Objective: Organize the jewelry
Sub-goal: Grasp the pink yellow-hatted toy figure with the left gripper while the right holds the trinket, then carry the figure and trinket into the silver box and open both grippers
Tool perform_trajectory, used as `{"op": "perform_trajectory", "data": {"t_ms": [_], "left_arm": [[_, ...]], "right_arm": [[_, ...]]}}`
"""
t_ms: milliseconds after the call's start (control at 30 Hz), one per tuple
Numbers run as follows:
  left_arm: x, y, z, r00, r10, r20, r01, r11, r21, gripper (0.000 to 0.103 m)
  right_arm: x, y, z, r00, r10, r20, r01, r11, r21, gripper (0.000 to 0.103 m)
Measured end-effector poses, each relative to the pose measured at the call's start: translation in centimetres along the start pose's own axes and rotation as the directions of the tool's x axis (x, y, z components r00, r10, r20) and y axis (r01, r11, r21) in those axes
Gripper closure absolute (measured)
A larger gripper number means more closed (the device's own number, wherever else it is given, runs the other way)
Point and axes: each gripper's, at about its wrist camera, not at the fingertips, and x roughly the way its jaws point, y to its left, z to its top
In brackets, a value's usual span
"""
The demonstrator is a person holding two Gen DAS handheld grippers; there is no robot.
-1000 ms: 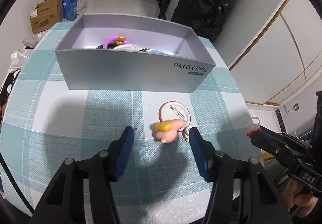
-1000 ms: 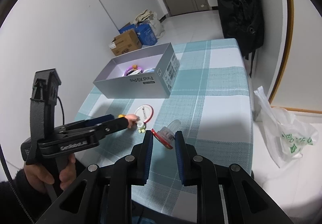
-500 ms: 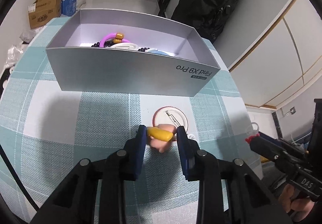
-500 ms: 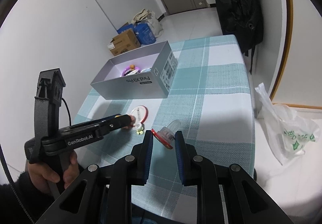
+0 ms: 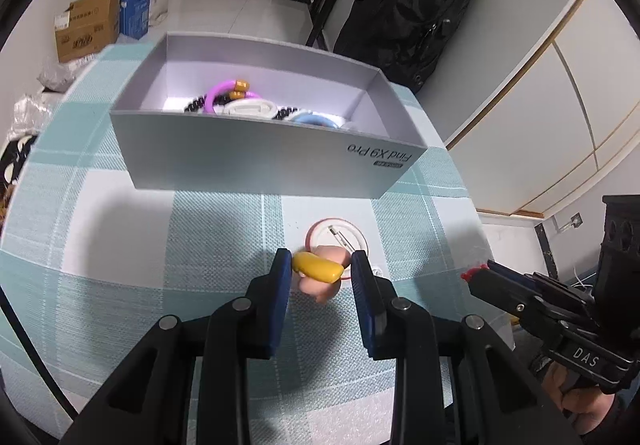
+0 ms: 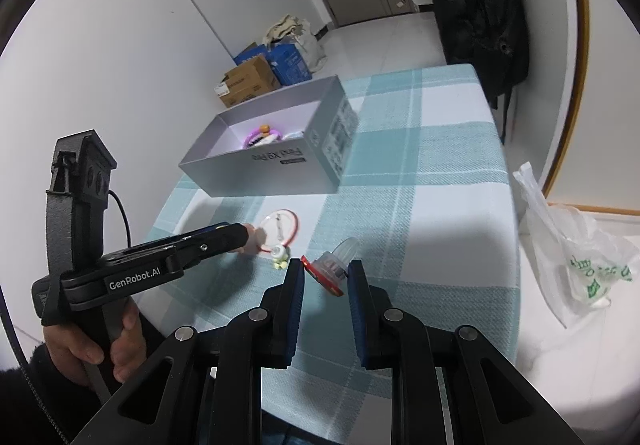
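checked tablecloth point(image 5: 120, 245): left gripper point(image 5: 318, 269) has just clamped the yellow-pink charm point(image 5: 320, 273); box point(image 5: 260, 161) at twelve o'clock is likely next; right gripper point(image 6: 326, 277) grips a red-rimmed piece point(image 6: 330, 271).

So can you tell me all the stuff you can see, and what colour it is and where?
box: 1, grey, far part of the table, open on top
rings: several in the box, purple, white, blue
table: 1, teal and white check cloth
badge: 1, white with red rim, flat on the cloth before the box
toy: 1, pink with a yellow piece, between the left gripper's pads
small charm: 1, white and yellow-green, beside the badge
cap: 1, clear with red rim, between the right gripper's pads
backpack: 1, black, by the wall
cartons: brown and blue, on the floor
bag: 1, white plastic, floor right of the table
left gripper: black, blue pads, shut on the toy
right gripper: black, blue pads, shut on the cap
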Motion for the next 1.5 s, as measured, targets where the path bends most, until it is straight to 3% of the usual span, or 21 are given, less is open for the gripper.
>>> {"op": "perform_trajectory", "data": {"t_ms": [400,800,1100,1500], "left_arm": [[-3.1,0.1,2.2,0.992,-0.047,0.118,0.047,0.999,0.003,0.079],[-3.7,1.9,5.8,0.985,-0.031,0.168,0.030,0.999,0.010,0.079],[-1.8,2.6,8.5,0.987,-0.007,0.162,0.002,0.999,0.032,0.079],[-0.1,4.0,10.0,0.992,0.004,0.128,-0.002,1.000,-0.017,0.078]], "right_arm": [[1.7,2.7,2.2,0.998,0.065,0.022,-0.065,0.998,-0.018,0.082],[3.7,6.8,8.7,0.991,0.120,0.053,-0.111,0.982,-0.152,0.082],[6.7,6.6,12.2,0.988,0.149,0.042,-0.141,0.978,-0.151,0.082],[8.9,4.7,14.2,0.988,0.156,0.020,-0.154,0.986,-0.062,0.082]]}}
